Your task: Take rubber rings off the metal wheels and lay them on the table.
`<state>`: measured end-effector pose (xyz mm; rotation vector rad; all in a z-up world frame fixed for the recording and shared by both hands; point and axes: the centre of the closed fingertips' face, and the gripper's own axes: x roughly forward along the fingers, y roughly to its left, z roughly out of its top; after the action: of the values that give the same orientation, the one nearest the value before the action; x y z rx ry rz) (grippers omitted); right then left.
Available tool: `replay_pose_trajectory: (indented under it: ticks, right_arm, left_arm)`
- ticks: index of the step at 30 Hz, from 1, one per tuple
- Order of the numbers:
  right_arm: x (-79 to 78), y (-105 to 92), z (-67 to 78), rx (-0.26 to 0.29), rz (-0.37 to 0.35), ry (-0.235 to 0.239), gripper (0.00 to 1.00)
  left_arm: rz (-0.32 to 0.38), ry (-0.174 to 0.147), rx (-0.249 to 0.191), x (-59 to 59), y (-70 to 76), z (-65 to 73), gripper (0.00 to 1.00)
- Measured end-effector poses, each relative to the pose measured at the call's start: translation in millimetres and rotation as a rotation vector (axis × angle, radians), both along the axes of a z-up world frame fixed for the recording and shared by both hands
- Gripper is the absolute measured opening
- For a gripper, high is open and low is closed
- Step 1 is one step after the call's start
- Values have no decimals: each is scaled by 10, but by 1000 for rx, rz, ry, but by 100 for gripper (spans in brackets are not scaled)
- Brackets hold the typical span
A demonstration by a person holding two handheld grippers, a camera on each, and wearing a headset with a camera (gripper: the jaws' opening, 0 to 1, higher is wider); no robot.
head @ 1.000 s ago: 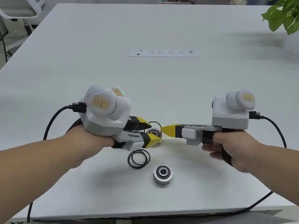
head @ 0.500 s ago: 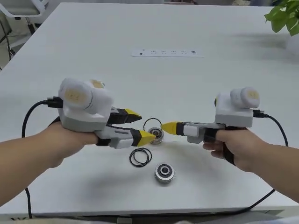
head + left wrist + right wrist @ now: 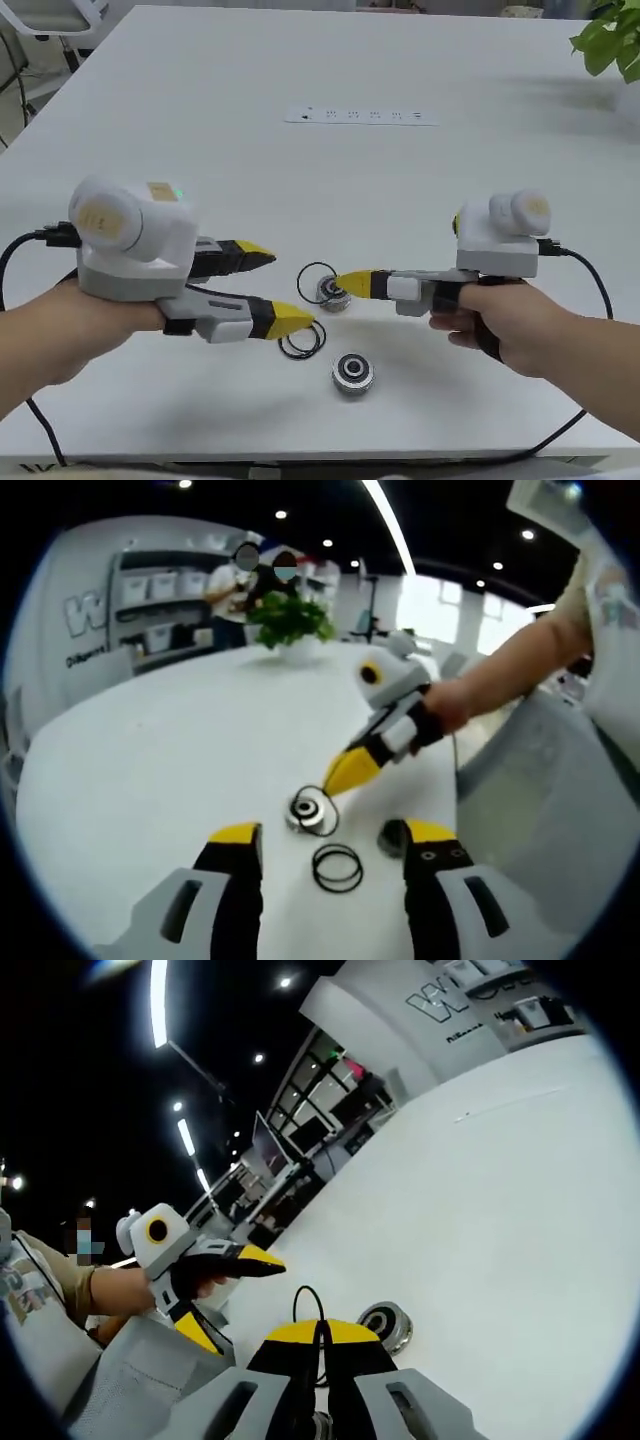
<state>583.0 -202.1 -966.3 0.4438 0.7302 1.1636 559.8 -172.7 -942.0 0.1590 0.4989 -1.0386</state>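
A small metal wheel (image 3: pixel 332 293) sits on the white table (image 3: pixel 400 190) between the two grippers. My right gripper (image 3: pixel 347 285) is shut on a thin black rubber ring (image 3: pixel 312 270). The ring loops loosely out from the tip, next to that wheel. From the right gripper view the ring (image 3: pixel 305 1305) rises between the shut jaws, with a wheel (image 3: pixel 388 1325) just ahead. My left gripper (image 3: pixel 275 288) is open, left of the wheel and not touching it. Two loose rings (image 3: pixel 300 340) lie on the table, with a second wheel (image 3: pixel 352 370) nearer the front edge. In the left gripper view the wheel (image 3: pixel 310 812) and loose rings (image 3: pixel 337 867) lie ahead of the open jaws.
A white power strip (image 3: pixel 360 116) lies flat at the table's middle. A green plant (image 3: pixel 612 40) stands at the far right corner. Cables trail from both grippers toward the front edge. Office chairs stand beyond the far left corner.
My left gripper has let go of the wheel, opened, and drawn back to the left. The right gripper stays shut on the ring beside the wheel.
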Motion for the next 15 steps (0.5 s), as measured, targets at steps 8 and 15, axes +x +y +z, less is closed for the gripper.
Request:
replay_pose_trajectory:
  ticks: [8, 15]
  right_arm:
    - [-102, 50, -95, -47, 55, 9, 0]
    - [-198, 97, -210, -96, 98, 31, 0]
  left_arm:
    - [-11, 8, 16, -98, 89, -55, 62]
    - [-1, 14, 37, -127, 207, -104, 65]
